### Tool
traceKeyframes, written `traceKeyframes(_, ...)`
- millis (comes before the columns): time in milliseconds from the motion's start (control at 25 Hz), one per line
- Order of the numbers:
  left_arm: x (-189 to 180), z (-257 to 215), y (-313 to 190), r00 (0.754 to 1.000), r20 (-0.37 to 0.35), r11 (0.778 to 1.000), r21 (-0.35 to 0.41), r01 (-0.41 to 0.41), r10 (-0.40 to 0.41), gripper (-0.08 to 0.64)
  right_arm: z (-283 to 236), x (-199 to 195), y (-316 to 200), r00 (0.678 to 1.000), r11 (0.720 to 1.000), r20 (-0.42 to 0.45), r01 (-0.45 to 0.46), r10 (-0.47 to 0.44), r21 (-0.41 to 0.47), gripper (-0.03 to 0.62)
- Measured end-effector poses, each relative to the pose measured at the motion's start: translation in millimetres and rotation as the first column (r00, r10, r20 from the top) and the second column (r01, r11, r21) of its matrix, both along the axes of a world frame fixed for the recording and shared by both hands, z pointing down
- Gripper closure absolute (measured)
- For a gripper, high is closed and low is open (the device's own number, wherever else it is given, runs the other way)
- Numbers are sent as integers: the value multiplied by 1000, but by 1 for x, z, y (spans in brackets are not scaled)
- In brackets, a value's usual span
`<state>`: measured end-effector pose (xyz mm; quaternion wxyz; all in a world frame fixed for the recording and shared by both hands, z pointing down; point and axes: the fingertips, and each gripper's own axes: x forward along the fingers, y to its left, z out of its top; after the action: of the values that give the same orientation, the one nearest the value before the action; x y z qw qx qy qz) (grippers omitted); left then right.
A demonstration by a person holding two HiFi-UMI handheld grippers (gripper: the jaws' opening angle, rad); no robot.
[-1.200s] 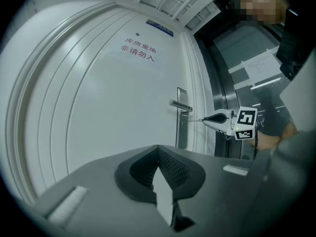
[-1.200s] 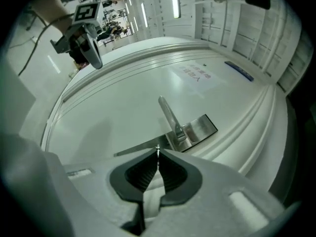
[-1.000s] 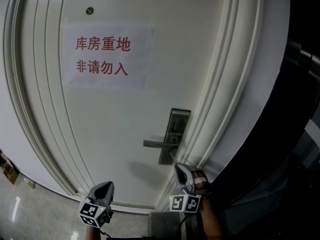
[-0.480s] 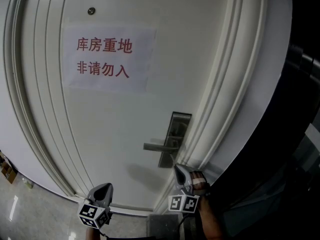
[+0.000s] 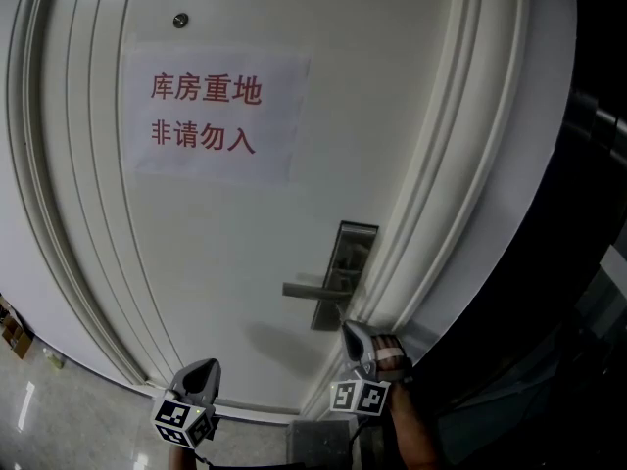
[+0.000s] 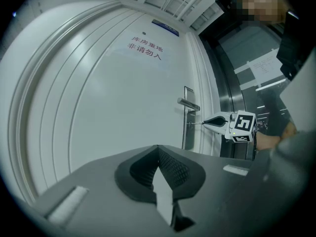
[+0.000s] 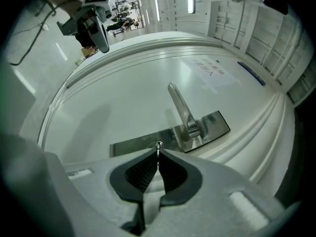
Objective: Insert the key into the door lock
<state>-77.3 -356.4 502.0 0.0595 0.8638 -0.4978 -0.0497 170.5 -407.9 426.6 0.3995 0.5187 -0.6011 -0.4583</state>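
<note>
Clenched jaws on the right gripper (image 7: 157,152), pinching the thin key (image 7: 158,148). Its tip sits right at the keyhole (image 7: 158,144) in the lock plate (image 7: 129,144), along the plate from the lever handle (image 7: 180,107). Whether it has gone in is hard to say from this angle.

Over to the left gripper view: the left gripper (image 6: 158,148) is pressed closed on nothing, held level, well off to the side of the lock plate.

Head view now: both grippers point level at the door (image 5: 225,253). The right forearm (image 5: 411,434) reaches up from just under the lock plate, and the left gripper hangs lower, well apart.
</note>
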Motion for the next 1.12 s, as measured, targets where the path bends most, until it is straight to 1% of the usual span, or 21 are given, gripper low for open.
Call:
traceKeyframes(240, 0, 2, -1, 1000, -1, 1000, -6, -6, 6, 557, 0, -1, -2, 1000, 1000, -4, -4, 4, -1, 581)
traceKeyframes(440, -2, 4, -3, 1000, -1, 1000, -5, -4, 4, 557, -1, -3, -3, 999, 1000, -38, -20, 20, 8, 581)
traceKeyframes(800, -7, 6, -2, 1000, -10, 1000, -13, -6, 5, 557, 2, -4, -4, 995, 999, -86, -44, 43, -7, 581)
traceKeyframes(1120, -10, 7, -3, 1000, -11, 1000, -9, -10, 10, 557, 3, -4, -3, 993, 998, -103, -59, 57, -14, 581)
